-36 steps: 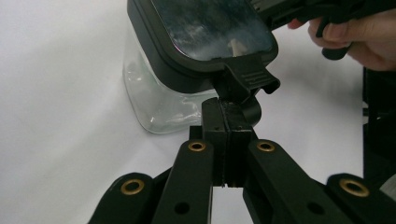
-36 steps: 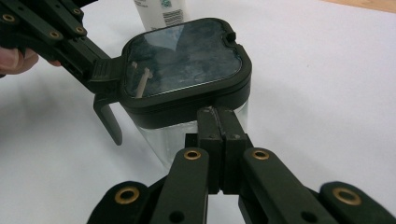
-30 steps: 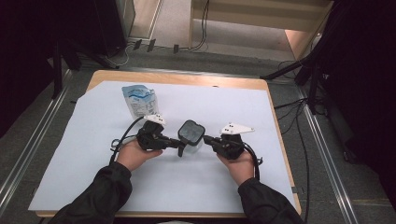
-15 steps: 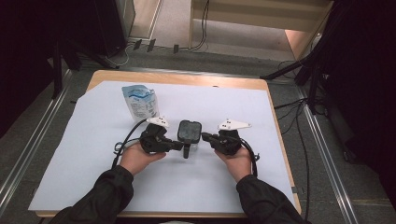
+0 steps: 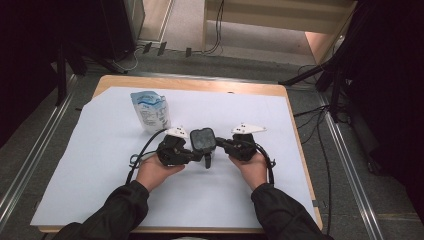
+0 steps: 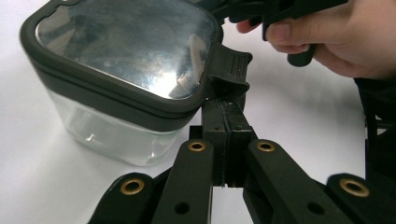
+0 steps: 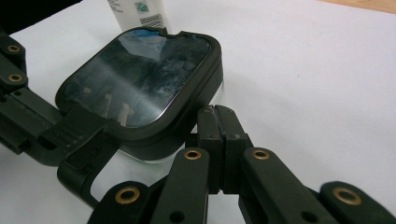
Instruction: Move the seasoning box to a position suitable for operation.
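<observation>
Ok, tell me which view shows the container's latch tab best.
The left gripper view: the ribbed latch tab sits close and sharp just above the shut left gripper. The right gripper view shows it at an angle by the lid's corner; the high view shows it tiny.

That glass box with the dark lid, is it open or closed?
Closed: the dark lid sits flush on the clear glass box, its rim unbroken all around.
</observation>
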